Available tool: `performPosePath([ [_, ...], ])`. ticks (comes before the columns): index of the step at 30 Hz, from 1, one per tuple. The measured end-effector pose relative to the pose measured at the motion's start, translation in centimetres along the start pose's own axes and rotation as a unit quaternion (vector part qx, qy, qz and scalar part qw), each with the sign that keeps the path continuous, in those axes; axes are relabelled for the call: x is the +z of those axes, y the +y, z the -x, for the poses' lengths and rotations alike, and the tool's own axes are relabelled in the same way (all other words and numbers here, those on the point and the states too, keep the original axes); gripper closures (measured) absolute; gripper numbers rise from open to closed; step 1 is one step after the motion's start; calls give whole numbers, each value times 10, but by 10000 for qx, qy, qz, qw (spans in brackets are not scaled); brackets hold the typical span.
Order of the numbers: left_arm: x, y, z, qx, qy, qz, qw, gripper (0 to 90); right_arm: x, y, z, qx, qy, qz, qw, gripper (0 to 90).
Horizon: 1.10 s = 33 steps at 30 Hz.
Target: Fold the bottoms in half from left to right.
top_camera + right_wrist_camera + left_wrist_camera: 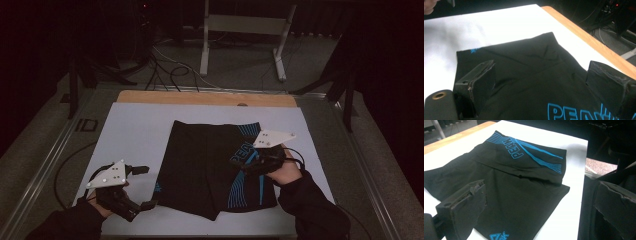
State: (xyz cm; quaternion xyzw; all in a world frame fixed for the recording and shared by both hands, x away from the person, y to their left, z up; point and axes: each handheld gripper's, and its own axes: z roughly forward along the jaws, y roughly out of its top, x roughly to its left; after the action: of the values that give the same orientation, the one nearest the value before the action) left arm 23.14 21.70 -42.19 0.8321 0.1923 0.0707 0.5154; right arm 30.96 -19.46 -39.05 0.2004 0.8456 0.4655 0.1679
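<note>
On the white sheet (135,130) that covers the table lie black shorts (200,165) with blue stripes and blue letters, spread flat near the middle. One side of the shorts is folded over on top. Left gripper (142,186) sits near the front left corner, just beside the shorts, with its jaws wide open and nothing in them. Right gripper (239,162) is over the blue letters on the shorts, its jaws also wide open and holding nothing
</note>
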Motion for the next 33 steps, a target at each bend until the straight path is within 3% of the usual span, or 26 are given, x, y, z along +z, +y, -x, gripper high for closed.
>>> performPosePath([
  [8, 3, 7, 0, 16, 39, -46, 10000, 0, 17, 19, 10, -26, -97, 115, 9999, 90],
  [18, 13, 0, -3, -179, 452, -144, 9987, 0, 53, 33, 15, -49, -66, 184, 9998, 90],
  [24, 20, -5, -2, -325, 865, -281, 9953, 0, 80, 39, 10, -20, 47, 217, 9998, 90],
  [33, 30, -21, 0, -540, 1052, -489, 9918, 0, 116, 43, 3, -96, 232, 129, 9996, 91],
])
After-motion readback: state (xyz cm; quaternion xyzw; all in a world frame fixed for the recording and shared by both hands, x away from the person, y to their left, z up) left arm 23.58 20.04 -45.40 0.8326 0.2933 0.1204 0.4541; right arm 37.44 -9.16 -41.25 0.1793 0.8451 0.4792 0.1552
